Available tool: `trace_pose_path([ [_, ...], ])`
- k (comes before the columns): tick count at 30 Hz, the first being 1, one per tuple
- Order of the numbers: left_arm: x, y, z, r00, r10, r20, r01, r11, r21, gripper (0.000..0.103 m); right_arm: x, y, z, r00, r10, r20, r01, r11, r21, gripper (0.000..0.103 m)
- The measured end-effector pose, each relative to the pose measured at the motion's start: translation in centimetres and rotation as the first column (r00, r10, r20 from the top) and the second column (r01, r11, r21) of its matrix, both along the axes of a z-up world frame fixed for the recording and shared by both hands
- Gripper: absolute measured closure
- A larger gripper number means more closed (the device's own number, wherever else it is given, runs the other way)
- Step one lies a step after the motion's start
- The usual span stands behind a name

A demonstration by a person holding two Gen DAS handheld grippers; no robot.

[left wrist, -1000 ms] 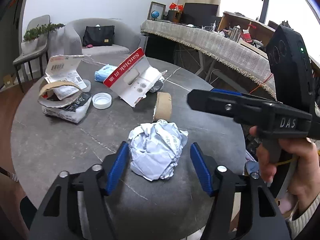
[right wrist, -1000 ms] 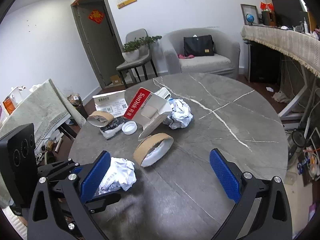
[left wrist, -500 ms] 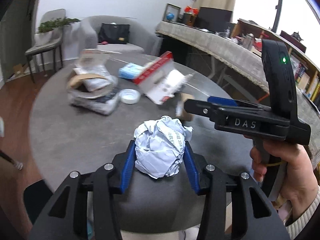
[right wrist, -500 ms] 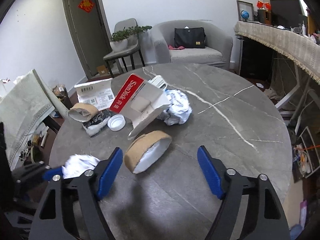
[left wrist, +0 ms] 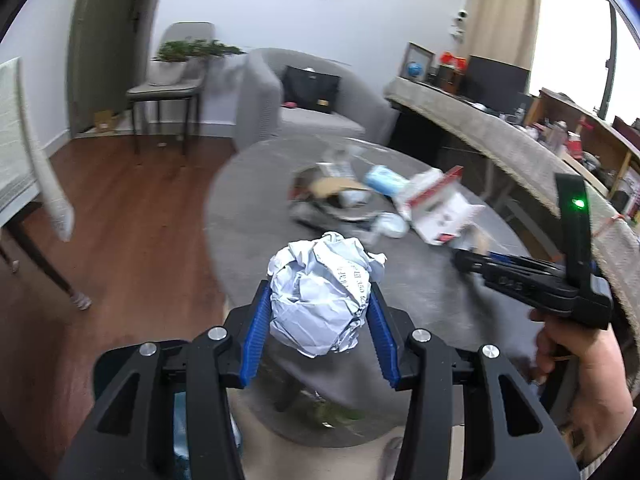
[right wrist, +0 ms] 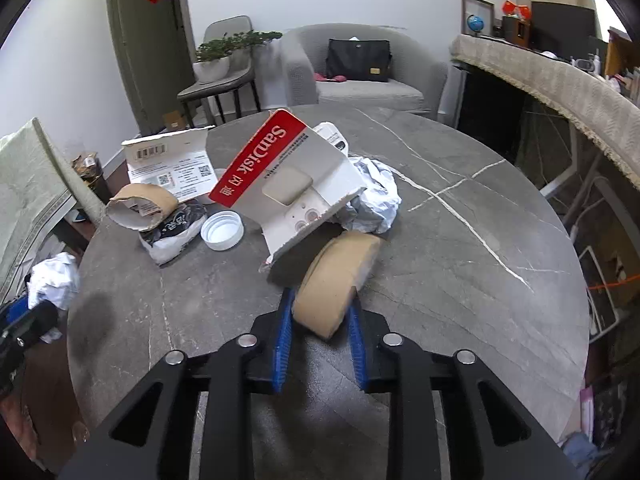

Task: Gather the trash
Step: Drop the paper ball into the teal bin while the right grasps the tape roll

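Left tool (left wrist: pixel 318 322) grips a crumpled white paper ball (left wrist: pixel 320 296); right tool (right wrist: pixel 320 320), jaws just closed, clamps a brown cardboard tape roll (right wrist: pixel 336 280) on the grey round marble counter (right wrist: pixel 460 264).

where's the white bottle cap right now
In the right wrist view the white bottle cap lies left of centre on the grey table, between the torn cardboard ring and the SanDisk card.

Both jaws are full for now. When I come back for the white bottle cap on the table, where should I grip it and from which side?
Grip the white bottle cap across its round rim, coming down from above. It lies flat with its open side up, so only the low side wall offers parallel faces. Approach from its near, bare-table side; the black-and-white bag and the SanDisk card crowd its other sides.
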State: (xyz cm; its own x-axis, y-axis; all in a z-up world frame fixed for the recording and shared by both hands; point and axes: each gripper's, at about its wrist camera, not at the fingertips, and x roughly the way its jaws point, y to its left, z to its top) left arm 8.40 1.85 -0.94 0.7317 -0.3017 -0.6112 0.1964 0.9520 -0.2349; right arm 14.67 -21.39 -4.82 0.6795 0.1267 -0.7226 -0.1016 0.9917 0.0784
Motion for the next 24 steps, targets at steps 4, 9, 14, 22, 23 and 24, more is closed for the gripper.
trace_pose_path([
  [4, -0.5, 2.5, -0.1, 0.999, 0.049, -0.008, -0.049, 0.999, 0.004, 0.053, -0.4, 0.1, 0.7, 1.0, 0.0, 0.03, -0.001, 1.0, 0.026, 0.079],
  [9, -1.4, 4.3, -0.3, 0.994, 0.105, -0.027, -0.104, 0.994, 0.034, 0.053, -2.0, -0.3, 2.0, 0.996, -0.031, 0.081, 0.031, 1.0, 0.006, 0.079],
  [14, -2.5, 6.3, -0.7, 0.989, 0.143, -0.027, -0.141, 0.988, 0.059, 0.053, -3.9, -0.2, 3.6, 0.989, -0.044, 0.139, 0.043, 0.999, 0.008, 0.079],
  [22, -3.1, 11.6, -5.7, 0.968, 0.217, -0.129, -0.196, 0.968, 0.159, 0.053, -5.2, 6.5, 5.0, 0.969, 0.156, 0.194, -0.17, 0.984, 0.057, 0.079],
  [23, -2.9, 12.2, -6.3, 0.961, 0.228, -0.158, -0.201, 0.965, 0.17, 0.053, -5.3, 8.5, 5.1, 0.957, 0.218, 0.193, -0.229, 0.973, 0.039, 0.079],
  [24, -2.8, 13.1, -7.0, 0.95, 0.243, -0.197, -0.212, 0.963, 0.164, 0.053, -5.6, 10.0, 5.2, 0.947, 0.251, 0.198, -0.26, 0.965, 0.021, 0.079],
])
